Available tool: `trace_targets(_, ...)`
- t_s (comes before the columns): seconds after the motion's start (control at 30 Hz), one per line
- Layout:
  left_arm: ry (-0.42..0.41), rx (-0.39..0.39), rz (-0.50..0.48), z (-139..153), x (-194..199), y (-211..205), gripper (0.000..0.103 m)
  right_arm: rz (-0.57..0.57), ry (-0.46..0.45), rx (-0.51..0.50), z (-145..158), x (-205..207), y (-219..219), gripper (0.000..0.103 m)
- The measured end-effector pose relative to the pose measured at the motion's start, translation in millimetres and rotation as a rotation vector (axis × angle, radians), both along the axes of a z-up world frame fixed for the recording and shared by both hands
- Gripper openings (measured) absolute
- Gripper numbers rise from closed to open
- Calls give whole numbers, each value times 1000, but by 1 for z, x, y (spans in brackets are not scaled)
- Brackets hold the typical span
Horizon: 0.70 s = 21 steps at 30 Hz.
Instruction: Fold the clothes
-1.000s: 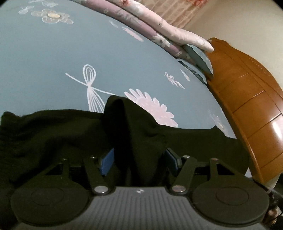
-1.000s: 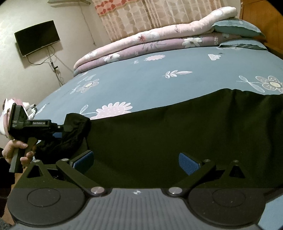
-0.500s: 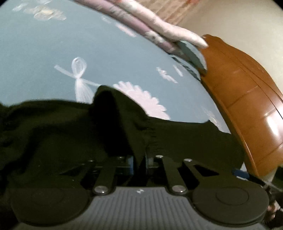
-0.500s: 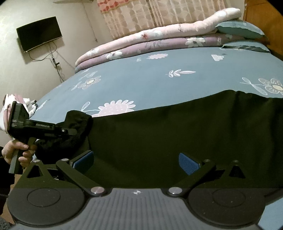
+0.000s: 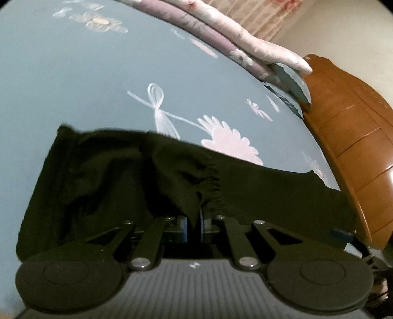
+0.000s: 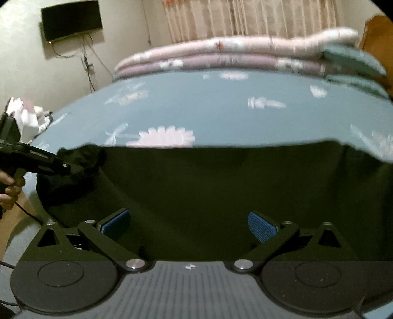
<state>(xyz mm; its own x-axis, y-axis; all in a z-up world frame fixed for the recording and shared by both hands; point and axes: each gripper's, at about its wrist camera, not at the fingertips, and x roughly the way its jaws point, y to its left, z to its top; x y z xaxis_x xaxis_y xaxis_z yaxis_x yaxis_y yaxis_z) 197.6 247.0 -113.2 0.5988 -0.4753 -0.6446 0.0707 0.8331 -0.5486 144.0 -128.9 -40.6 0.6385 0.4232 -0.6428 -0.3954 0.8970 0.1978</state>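
A black garment (image 5: pixel 258 191) lies spread on the blue flowered bed sheet (image 5: pixel 73 73). My left gripper (image 5: pixel 194 224) is shut on a bunched fold of the garment near its gathered band. In the right wrist view the garment (image 6: pixel 221 191) fills the middle. My right gripper (image 6: pixel 189 223) is open just above the garment, its blue pads (image 6: pixel 260 225) wide apart and holding nothing. The left gripper (image 6: pixel 61 165) shows there at the far left, clamped on the garment's corner.
Folded pink and purple quilts (image 6: pixel 233 56) and pillows (image 6: pixel 353 61) are stacked at the far side of the bed. A wooden headboard (image 5: pixel 356 147) stands on the right. A wall television (image 6: pixel 71 19) and white clothes (image 6: pixel 27 115) are at the left.
My left gripper has closed on the garment fold that stood between its open fingers. The right gripper stayed open and tilted, shifting its view.
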Motion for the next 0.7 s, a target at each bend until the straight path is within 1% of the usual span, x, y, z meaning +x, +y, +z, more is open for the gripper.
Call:
trace_targets(0.1,1,8,5,1,-6,3,11,-41,71,13,-17,7,-5,103)
trace_targets(0.13,5,15,8,0,-7,4,13,-42,72,20,-19,7,-7,103)
trace_targets(0.2,6,14,15,0,-8,3,13,-37,56,35,-23,5,-9,103)
trace_targets(0.23,3,24,17,2,-9,3,15,-29,49,31,-25,4,-9,103)
trace_targets(0.27,-2,37,19,4,-11,2,18,-14,39,15,-26,2,-7,103)
trace_targets(0.4,-38,105,29,21,-21,-1,22,47,-29,-74,-33,-7,0,103)
trace_targets(0.43,-49,110,32,26,-23,-1,26,53,-39,-91,-34,-8,2,103)
trace_targets(0.5,-71,117,37,38,-28,-1,36,45,-28,-113,-30,-6,5,103)
trace_targets(0.57,-108,142,40,53,-32,-4,37,39,2,-113,-22,-1,6,103)
trace_targets(0.6,-131,154,43,60,-34,-5,38,52,-2,-98,-15,0,4,103)
trace_targets(0.63,-152,153,43,67,-34,-7,42,69,-12,-81,-8,2,2,101)
trace_targets(0.67,-173,148,42,74,-33,-9,49,91,-27,-76,0,4,0,100)
trace_targets(0.7,-192,137,37,80,-31,-13,52,116,-41,-84,10,9,-1,94)
